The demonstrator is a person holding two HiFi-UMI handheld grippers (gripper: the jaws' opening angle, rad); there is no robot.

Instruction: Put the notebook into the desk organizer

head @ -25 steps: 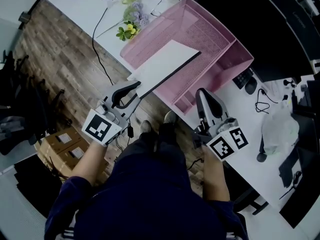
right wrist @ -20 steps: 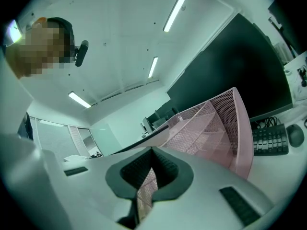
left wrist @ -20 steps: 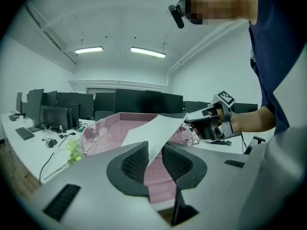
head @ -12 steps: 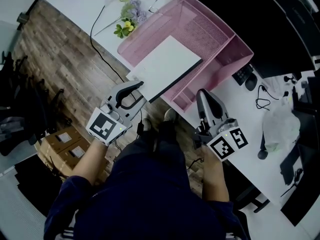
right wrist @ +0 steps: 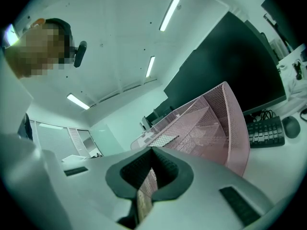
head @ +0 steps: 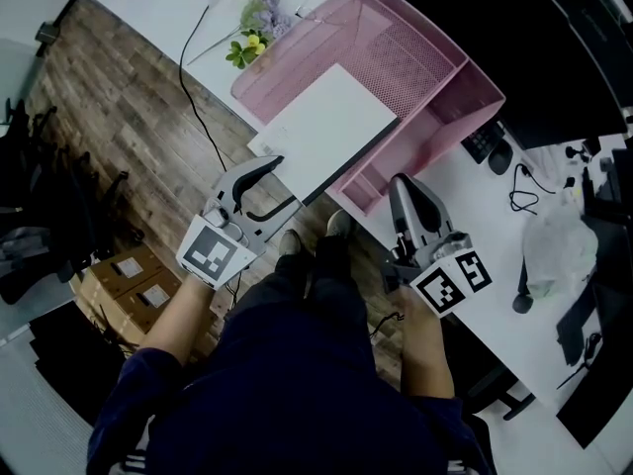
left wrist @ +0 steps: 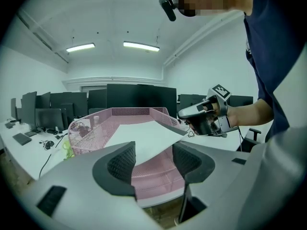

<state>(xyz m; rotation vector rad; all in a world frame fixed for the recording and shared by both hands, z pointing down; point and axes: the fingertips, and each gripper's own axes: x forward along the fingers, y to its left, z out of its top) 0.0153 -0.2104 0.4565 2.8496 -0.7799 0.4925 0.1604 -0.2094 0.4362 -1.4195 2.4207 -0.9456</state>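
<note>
The white notebook point(head: 331, 127) with a dark edge lies in the wide bay of the pink mesh desk organizer point(head: 415, 57), its near corner jutting past the front rim. My left gripper point(head: 285, 183) sits at that corner, and its jaws have just been opening. In the left gripper view the notebook point(left wrist: 144, 135) shows between and beyond the spread pads of the left gripper point(left wrist: 153, 152), which do not press on it. My right gripper point(head: 399, 181) hangs shut and empty before the organizer's narrow front slot; its closed tips point(right wrist: 152, 152) face the mesh organizer point(right wrist: 225, 123).
Yellow flowers point(head: 247, 55) and cables lie left of the organizer. A keyboard and mouse point(head: 490, 151) sit to its right before a dark monitor. A plastic bag point(head: 549, 255) lies on the desk at right. Cardboard boxes point(head: 129, 285) stand on the wood floor.
The left gripper's jaws have spread and let go of the notebook, which has settled flatter in the organizer. The left gripper drew back slightly. The right gripper stayed put.
</note>
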